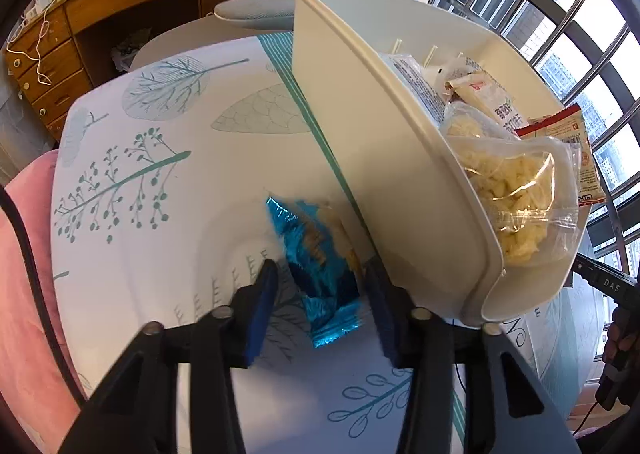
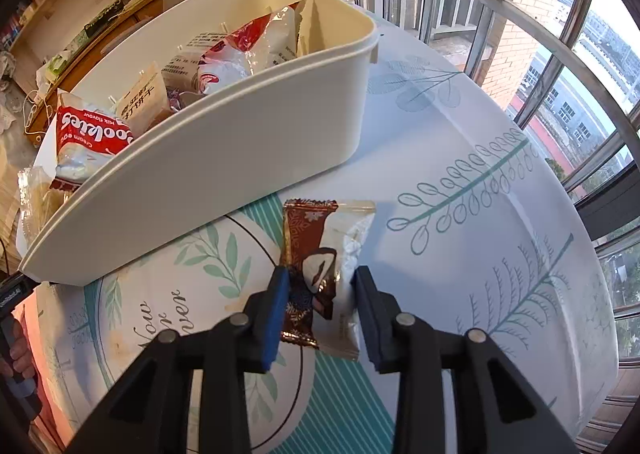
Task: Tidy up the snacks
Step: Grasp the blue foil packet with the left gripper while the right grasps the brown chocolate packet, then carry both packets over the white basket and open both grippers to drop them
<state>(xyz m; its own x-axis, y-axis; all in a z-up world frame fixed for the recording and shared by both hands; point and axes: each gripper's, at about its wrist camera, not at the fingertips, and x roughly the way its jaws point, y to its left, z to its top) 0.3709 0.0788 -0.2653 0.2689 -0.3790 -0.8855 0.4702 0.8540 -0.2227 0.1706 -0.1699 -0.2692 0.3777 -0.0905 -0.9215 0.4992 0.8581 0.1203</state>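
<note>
Leaf-printed cloth covers a round tabletop (image 2: 500, 157) beside barred windows, its print reading "Now" and "ever". On it stands a white bin (image 2: 224, 157) of snacks, one red pack (image 2: 90, 129) marked "cookies", "milk flavour". The left tool (image 1: 322, 286) spreads wide around a blue foil packet (image 1: 316, 254) lying beside the bin, pads apart from it. The right tool (image 2: 318, 286) brackets a brown-and-white packet (image 2: 320, 274), its left pad touching the wrapper.
</note>
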